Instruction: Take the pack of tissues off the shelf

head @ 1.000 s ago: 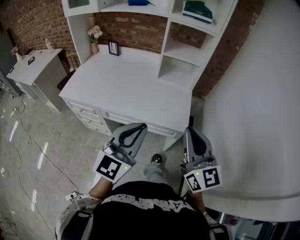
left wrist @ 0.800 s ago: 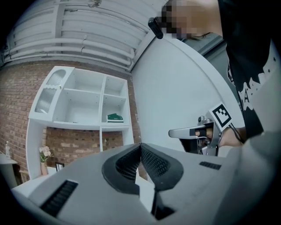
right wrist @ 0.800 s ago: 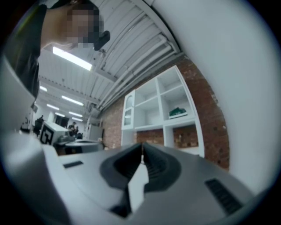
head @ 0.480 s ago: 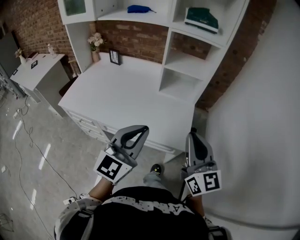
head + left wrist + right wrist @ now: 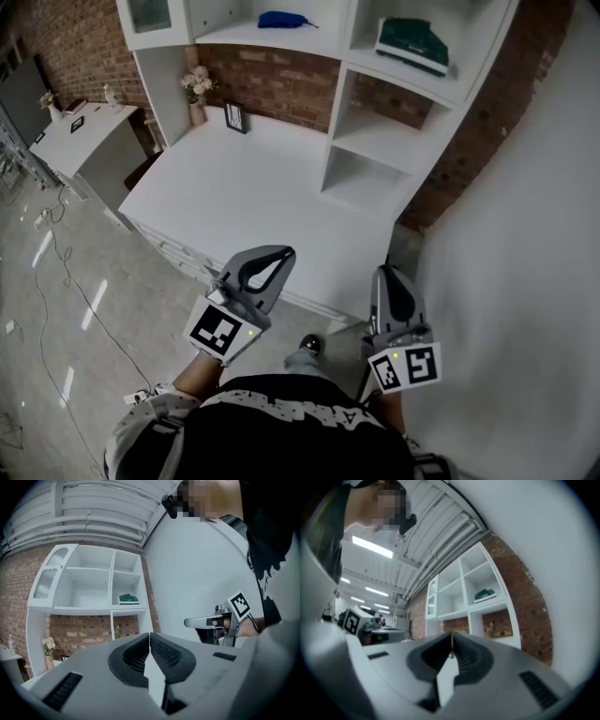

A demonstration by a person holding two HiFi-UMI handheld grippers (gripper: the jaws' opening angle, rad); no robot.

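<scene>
Green flat tissue pack [image 5: 412, 42] sits untouched on white shelf [image 5: 368, 54]. Left gripper [image 5: 284, 255] and right gripper [image 5: 386, 274] are closed, empty and well short of it. Reach, grasp and lift are not yet done.

A white desk [image 5: 253, 187] stands against a red brick wall [image 5: 272, 70], with drawers [image 5: 173, 246] along its near left edge. White shelves [image 5: 375, 141] rise from its far and right sides, and a glass-fronted cupboard [image 5: 150, 14] sits at their far left. To the right is a plain white wall [image 5: 525, 281]. The floor [image 5: 84, 309] on the left is glossy grey tile, streaked with reflected light. A small white side table [image 5: 89, 131] sits far left. Overhead — a ribbed ceiling [image 5: 93, 513] with strip lights [image 5: 372, 547].
</scene>
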